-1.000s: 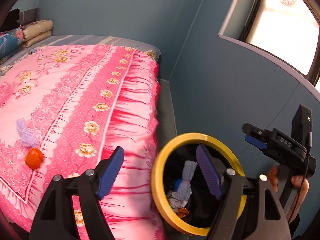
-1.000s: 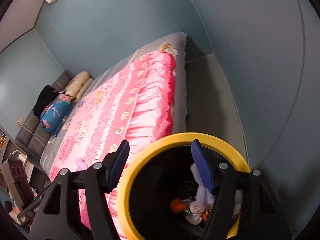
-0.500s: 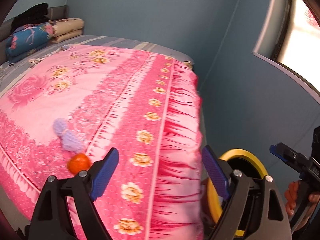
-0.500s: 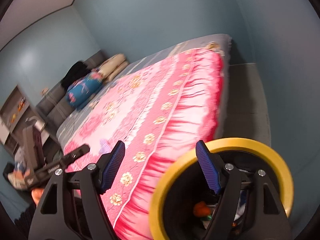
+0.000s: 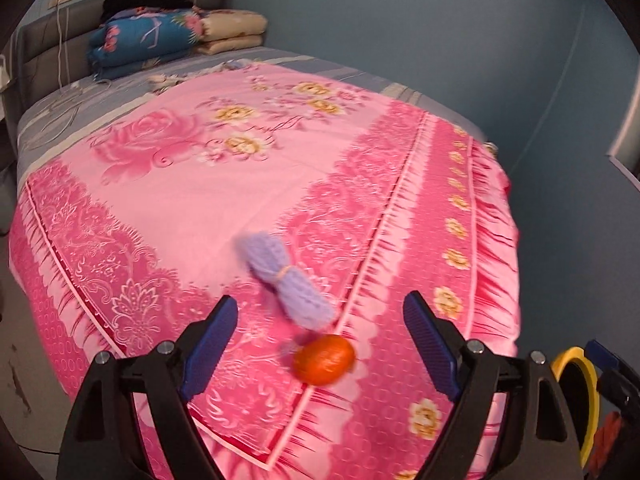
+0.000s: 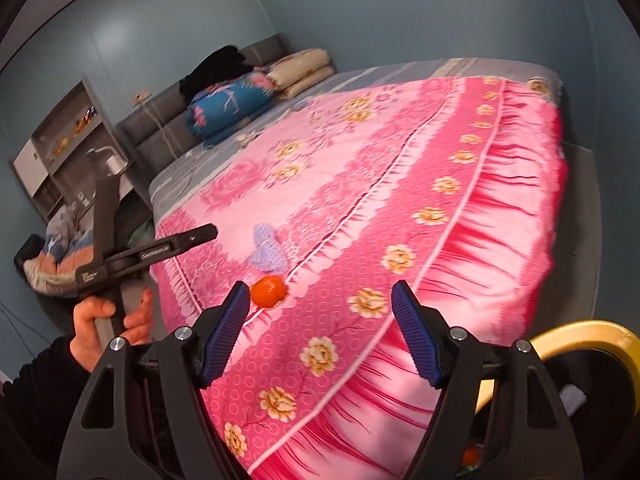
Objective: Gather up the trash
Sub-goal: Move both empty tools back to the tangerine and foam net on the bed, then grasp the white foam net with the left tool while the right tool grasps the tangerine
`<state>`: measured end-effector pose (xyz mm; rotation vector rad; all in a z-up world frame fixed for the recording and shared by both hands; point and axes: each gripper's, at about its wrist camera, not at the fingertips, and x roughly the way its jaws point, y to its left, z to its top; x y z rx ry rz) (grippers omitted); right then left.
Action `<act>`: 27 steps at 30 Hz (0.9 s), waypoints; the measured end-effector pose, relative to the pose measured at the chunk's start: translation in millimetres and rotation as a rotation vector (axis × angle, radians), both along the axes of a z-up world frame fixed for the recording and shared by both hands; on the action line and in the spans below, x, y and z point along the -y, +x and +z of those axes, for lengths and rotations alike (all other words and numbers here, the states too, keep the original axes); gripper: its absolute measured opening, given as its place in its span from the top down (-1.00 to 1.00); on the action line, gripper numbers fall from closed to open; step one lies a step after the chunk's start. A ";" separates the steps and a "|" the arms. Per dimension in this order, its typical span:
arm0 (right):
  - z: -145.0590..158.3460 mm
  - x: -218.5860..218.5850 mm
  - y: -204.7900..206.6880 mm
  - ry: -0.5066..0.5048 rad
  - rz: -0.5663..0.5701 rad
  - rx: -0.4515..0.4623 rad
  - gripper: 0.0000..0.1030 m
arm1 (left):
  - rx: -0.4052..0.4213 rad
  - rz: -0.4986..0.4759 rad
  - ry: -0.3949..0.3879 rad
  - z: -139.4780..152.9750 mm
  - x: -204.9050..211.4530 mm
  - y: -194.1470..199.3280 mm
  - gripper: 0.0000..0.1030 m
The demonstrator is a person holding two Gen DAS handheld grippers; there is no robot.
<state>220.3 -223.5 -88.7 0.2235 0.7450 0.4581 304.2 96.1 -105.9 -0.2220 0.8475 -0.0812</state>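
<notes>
Pink floral bedspread (image 5: 280,168) covers the bed, and two loose items lie on it near the foot-side corner: a lilac knitted bundle (image 5: 286,280) tied at its middle, and an orange fruit (image 5: 324,359) just beside the bundle's lower end. In the right wrist view the same fruit (image 6: 268,290) sits close under the lilac bundle (image 6: 267,249).

The left gripper (image 5: 320,344) hovers over the bedspread with its blue-padded jaws spread wide; the orange fruit shows between them, with nothing gripped. The right gripper (image 6: 318,330) is likewise gaping wide and empty, aimed across the frilled edge of the bedspread.

A yellow-rimmed bin (image 6: 592,334) stands on the floor beside the bed at the lower right, with some scraps dimly visible inside it. The same yellow rim (image 5: 580,396) peeks out at the right edge of the left wrist view.

At the head of the bed, a folded blue floral quilt (image 5: 140,40) and beige pillows (image 5: 236,30) are stacked against the grey headboard (image 5: 40,64).
</notes>
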 end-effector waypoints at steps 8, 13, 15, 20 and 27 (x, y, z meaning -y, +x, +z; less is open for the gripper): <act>-40.9 -83.0 46.3 -0.082 0.129 -0.109 -0.36 | -0.095 0.069 -0.014 -44.9 -27.5 38.0 -0.58; -71.3 -116.8 66.3 -0.116 0.183 -0.156 -0.36 | -0.150 0.079 -0.059 -68.4 -33.2 61.0 -0.58; -80.9 -127.8 73.2 -0.134 0.196 -0.169 -0.36 | -0.168 0.085 -0.074 -75.2 -34.4 69.5 -0.58; -97.0 -155.3 90.7 -0.150 0.232 -0.181 -0.36 | -0.183 0.085 -0.096 -86.6 -34.5 84.2 -0.58; -115.9 -181.8 115.5 -0.192 0.229 -0.209 -0.35 | -0.224 0.085 -0.136 -105.1 -34.3 106.3 -0.58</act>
